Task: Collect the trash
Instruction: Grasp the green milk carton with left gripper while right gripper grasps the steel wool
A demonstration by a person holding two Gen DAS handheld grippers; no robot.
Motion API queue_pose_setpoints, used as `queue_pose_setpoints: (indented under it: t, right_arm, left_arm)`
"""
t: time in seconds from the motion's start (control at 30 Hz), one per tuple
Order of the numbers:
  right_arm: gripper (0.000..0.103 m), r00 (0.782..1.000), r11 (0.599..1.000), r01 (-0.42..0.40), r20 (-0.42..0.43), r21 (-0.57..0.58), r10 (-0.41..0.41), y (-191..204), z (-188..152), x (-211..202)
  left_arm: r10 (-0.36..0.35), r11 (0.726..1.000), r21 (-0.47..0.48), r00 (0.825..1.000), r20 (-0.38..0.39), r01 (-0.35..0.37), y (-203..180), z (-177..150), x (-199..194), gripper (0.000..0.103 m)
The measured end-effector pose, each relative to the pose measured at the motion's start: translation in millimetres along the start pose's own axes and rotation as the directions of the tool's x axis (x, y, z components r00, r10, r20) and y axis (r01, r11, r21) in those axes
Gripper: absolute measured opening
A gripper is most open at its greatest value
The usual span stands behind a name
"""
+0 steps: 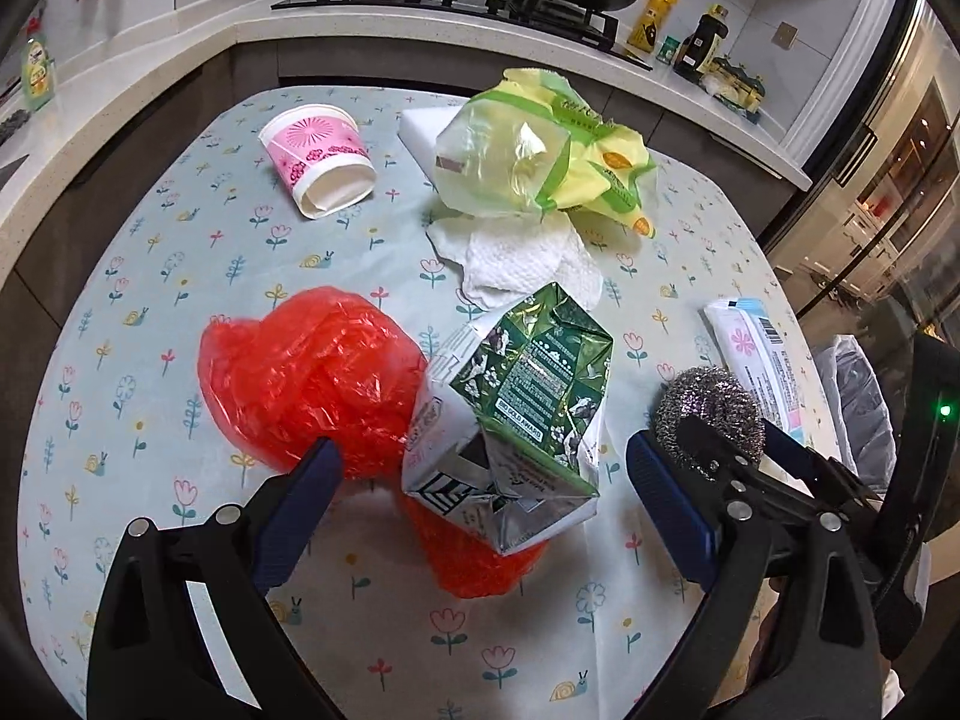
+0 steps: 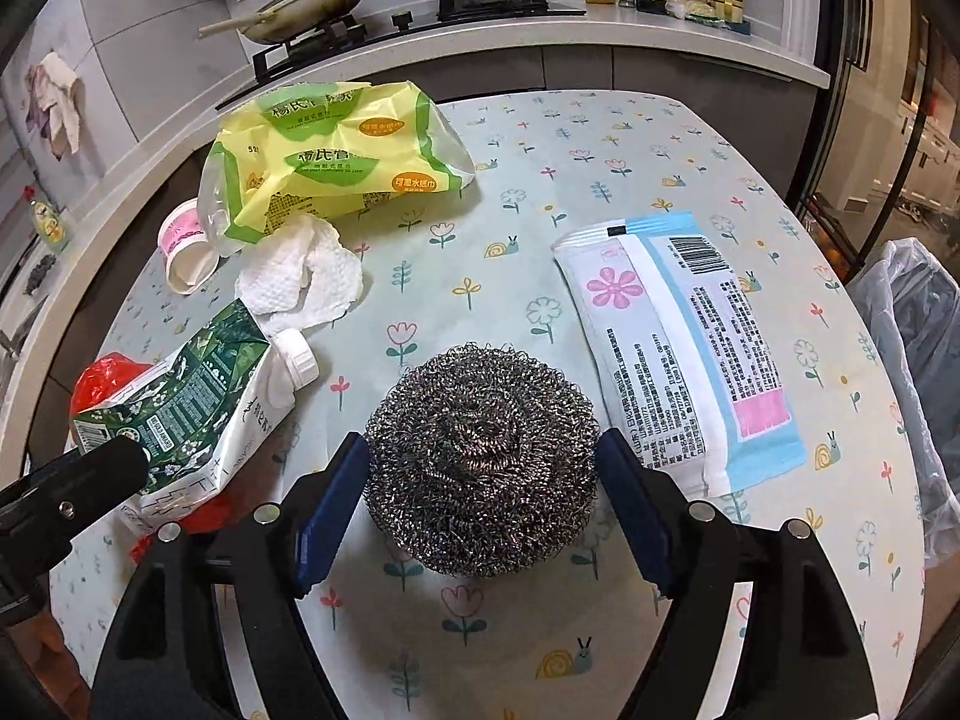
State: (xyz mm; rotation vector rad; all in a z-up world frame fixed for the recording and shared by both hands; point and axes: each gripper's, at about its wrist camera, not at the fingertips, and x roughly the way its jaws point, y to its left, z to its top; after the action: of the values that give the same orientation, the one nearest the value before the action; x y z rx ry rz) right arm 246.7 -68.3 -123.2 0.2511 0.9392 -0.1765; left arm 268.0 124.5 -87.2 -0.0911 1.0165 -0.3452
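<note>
On the flower-printed desk (image 1: 150,312), we are working the pick-up step of the trash round. Left to right: the crumpled red plastic bag (image 1: 306,372) and the crushed green-and-white drink carton (image 1: 516,414) are sitting between the wide-open, empty jaws of our left gripper (image 1: 486,480). Our right gripper (image 2: 480,492) is straddling the round steel-wire scouring ball (image 2: 480,450), jaws spread and seemingly not yet pressing it. Next, we judge, each gripper is needing to close on its item, then carry it toward the clear-lined bin (image 2: 918,360) at the desk's right edge.
</note>
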Motion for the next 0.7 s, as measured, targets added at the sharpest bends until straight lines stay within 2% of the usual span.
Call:
queue_pose_setpoints:
  t: [0.07, 0.13, 0.3, 0.37, 0.4, 0.47, 0.7]
  right_arm:
    - [0.074, 1.0, 1.0, -0.004, 0.003, -0.002, 0.004, 0, -1, 0]
    - [0.072, 1.0, 1.0, -0.006, 0.006, -0.004, 0.006, 0, -2, -1]
    - [0.059, 1.0, 1.0, -0.022, 0.009, 0.001, 0.022, -3, -1, -10]
    - [0.055, 1.0, 1.0, -0.03, 0.006, 0.003, 0.03, -6, 0, -13]
    - [0.054, 0.999, 0.999, -0.033, 0.007, 0.004, 0.033, -6, 0, -14]
    - [0.044, 0.999, 0.999, -0.034, 0.016, 0.01, 0.034, -8, 0, -18]
    - [0.038, 0.998, 0.998, -0.053, 0.016, 0.017, 0.053, -13, -2, -26]
  left_arm:
    - [-0.007, 1.0, 0.0, 1.0, -0.004, 0.007, -1, -1, 3, 0.09]
    - [-0.007, 1.0, -0.003, 1.0, -0.006, 0.007, -2, -1, 5, 0.084]
    - [-0.02, 1.0, 0.007, 0.999, -0.025, 0.02, -3, 0, 5, 0.05]
    - [-0.033, 0.999, 0.008, 0.999, -0.034, 0.033, -4, 0, 4, 0.042]
    - [-0.028, 1.0, 0.006, 0.999, -0.028, 0.028, -5, 0, 2, 0.042]
    - [-0.012, 1.0, 0.016, 1.0, -0.016, 0.012, -7, -1, -1, 0.042]
    - [0.006, 0.999, 0.044, 0.999, 0.039, -0.007, -18, 1, -20, 0.039]
